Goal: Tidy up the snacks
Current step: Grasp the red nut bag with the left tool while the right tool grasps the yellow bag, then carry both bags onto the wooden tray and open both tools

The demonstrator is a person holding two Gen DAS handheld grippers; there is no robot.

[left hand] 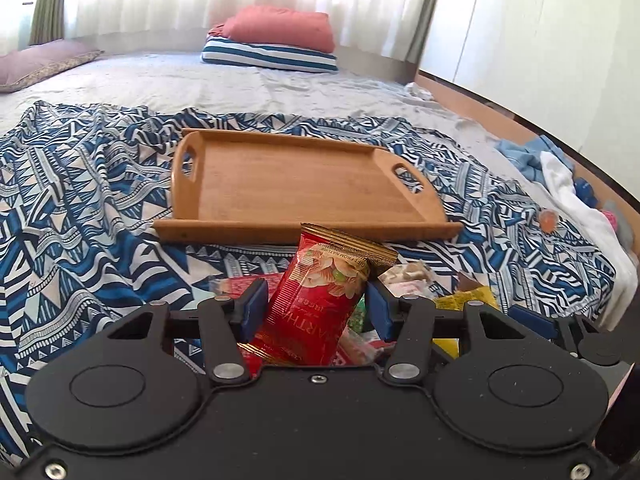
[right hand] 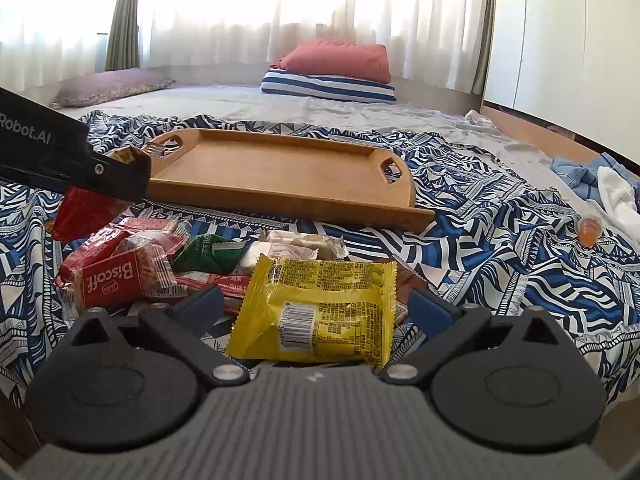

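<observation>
My left gripper (left hand: 316, 308) is shut on a red snack packet (left hand: 320, 300), which stands upright between the blue pads just in front of the empty wooden tray (left hand: 280, 184). In the right wrist view the left gripper (right hand: 124, 176) hangs at the left, holding the red packet (right hand: 76, 216) above the snack pile by the tray's (right hand: 280, 168) near corner. My right gripper (right hand: 316, 304) is open wide, its pads on either side of a yellow packet (right hand: 320, 308) without touching it. The yellow packet lies on top of the pile beside a Biscoff packet (right hand: 108, 280), a green packet (right hand: 208, 254) and a white packet (right hand: 296, 244).
Everything lies on a blue and white patterned cloth (right hand: 500, 248) spread over a bed. A small orange cup (right hand: 590, 230) sits at the right, with crumpled clothes (right hand: 616, 192) beyond it. Stacked pillows (right hand: 332, 76) lie at the back, and a wooden bed frame (left hand: 472, 96) runs along the right.
</observation>
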